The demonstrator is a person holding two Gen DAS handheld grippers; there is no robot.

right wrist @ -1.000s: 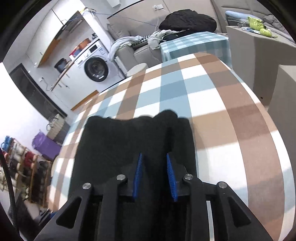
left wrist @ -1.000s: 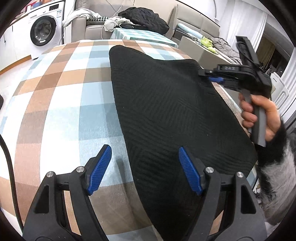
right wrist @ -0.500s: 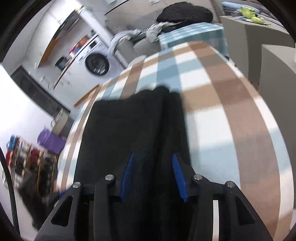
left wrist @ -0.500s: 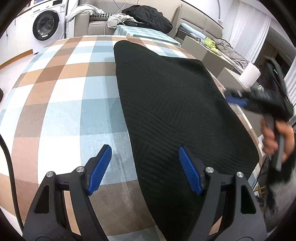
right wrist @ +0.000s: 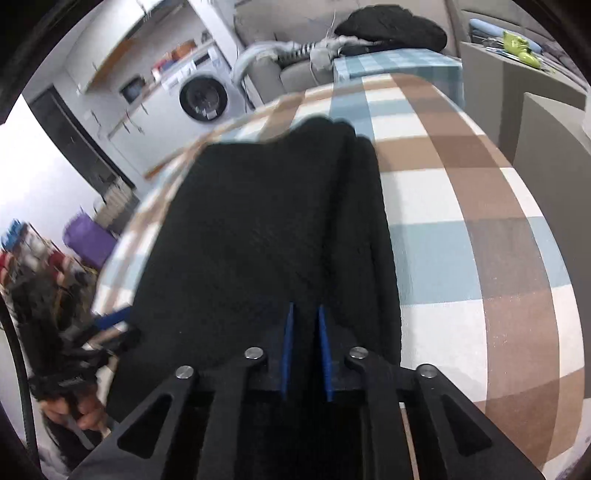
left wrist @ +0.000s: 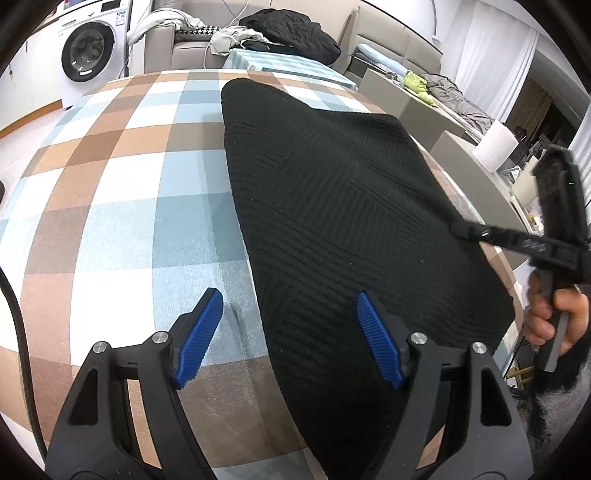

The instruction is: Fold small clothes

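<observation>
- We see the black knit garment (left wrist: 332, 206) lying spread on the checked tablecloth (left wrist: 122, 206), toward the right half of the table as our left wrist camera shows it, its weave running in ribbed, angled panels.
- In our right wrist view the same garment (right wrist: 258, 236) stretches away from the camera, with a lengthwise fold or ridge along its right side.
- Our right gripper (right wrist: 306, 354) has its blue pads (right wrist: 287, 350) pressed close together with black fabric pinched between them at the garment's near edge.
- From the left wrist view, that right gripper (left wrist: 465, 230) meets the garment's right edge, held by the right hand (left wrist: 554, 317) in a furry sleeve (left wrist: 554, 406).
- Our left gripper (left wrist: 291, 336) is spread wide and holds nothing; one blue pad (left wrist: 199, 332) hovers over bare tablecloth, the other over the garment's near left part.
- The left gripper (right wrist: 107, 332) appears blurred at the lower left of the right wrist view, just beside the garment's corner.
- Beyond the table stand a washing machine (left wrist: 92, 51), a sofa (left wrist: 177, 44) piled with a dark jacket (left wrist: 295, 33) and pale clothes, and a white roll (left wrist: 495, 146) on a grey counter.
- The washing machine carries a small label strip, but we cannot read its writing; the lettering on the right gripper's body is likewise too small to make out.
</observation>
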